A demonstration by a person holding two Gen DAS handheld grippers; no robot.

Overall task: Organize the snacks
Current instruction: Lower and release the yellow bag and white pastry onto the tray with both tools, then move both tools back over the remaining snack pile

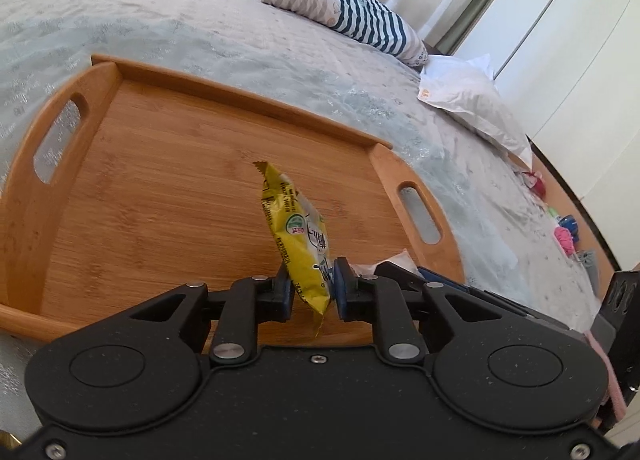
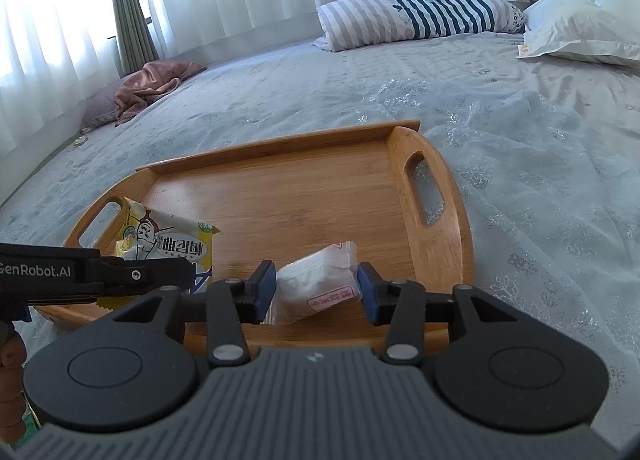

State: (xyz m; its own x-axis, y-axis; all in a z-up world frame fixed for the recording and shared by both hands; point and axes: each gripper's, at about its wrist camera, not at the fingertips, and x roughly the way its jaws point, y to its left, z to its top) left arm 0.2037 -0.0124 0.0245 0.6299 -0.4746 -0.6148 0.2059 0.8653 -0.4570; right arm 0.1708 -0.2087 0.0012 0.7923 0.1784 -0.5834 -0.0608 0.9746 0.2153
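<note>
A wooden tray (image 1: 160,180) with cut-out handles lies on the bed; it also shows in the right wrist view (image 2: 304,188). My left gripper (image 1: 311,291) is shut on a yellow snack packet (image 1: 298,236) and holds it on edge over the tray's near side; the packet also shows in the right wrist view (image 2: 168,240). My right gripper (image 2: 316,292) is shut on a white snack packet with red print (image 2: 320,284), held over the tray's near edge. The left gripper (image 2: 152,274) reaches in from the left in the right wrist view.
The tray rests on a pale patterned bedspread (image 2: 520,180). A striped pillow (image 2: 420,16) and a white pillow (image 2: 580,28) lie at the bed's head. A pink cloth (image 2: 152,84) lies by the curtains. Small items (image 1: 564,236) sit on a wooden ledge beside the bed.
</note>
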